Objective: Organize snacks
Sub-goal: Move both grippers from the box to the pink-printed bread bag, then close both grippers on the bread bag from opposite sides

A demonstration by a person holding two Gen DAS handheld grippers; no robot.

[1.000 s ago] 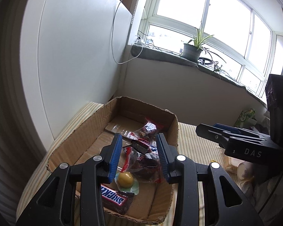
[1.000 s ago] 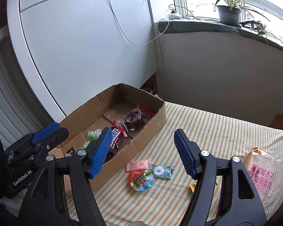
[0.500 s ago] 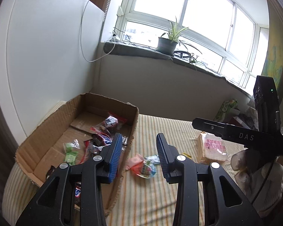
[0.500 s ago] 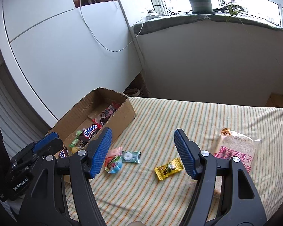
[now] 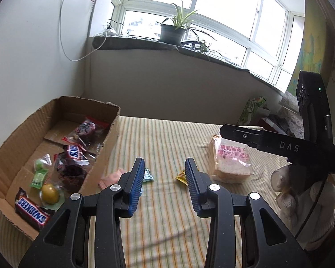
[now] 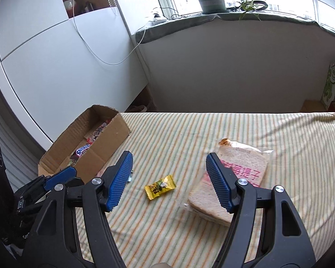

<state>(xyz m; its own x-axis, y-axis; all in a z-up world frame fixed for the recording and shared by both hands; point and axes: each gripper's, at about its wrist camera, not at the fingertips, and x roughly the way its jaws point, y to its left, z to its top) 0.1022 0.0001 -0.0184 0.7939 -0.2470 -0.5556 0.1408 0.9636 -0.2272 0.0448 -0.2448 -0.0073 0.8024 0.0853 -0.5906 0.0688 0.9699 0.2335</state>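
Note:
A cardboard box (image 5: 112, 131) at the left holds Snickers bars (image 5: 32, 208), a yellow ball candy (image 5: 49, 191) and several other wrapped snacks; it also shows in the right wrist view (image 6: 114, 134). On the striped cloth lie a yellow candy (image 6: 160, 186), a bagged bread slice pack (image 6: 232, 185) and, partly hidden by my left fingers, a pink packet (image 5: 110, 177) and a teal packet (image 5: 148, 175). My left gripper (image 5: 164, 185) is open and empty above the cloth. My right gripper (image 6: 169, 181) is open and empty, above the yellow candy.
The striped cloth covers a table (image 6: 212, 131) ending at a grey wall under a windowsill with a potted plant (image 5: 172, 30). A green box (image 5: 252, 109) stands at the far right. A white cabinet (image 6: 55, 67) stands behind the cardboard box.
Both grippers swung right, away from the box toward the loose snacks on the cloth. The yellow candy and bread now lie before the right gripper. Both stay open.

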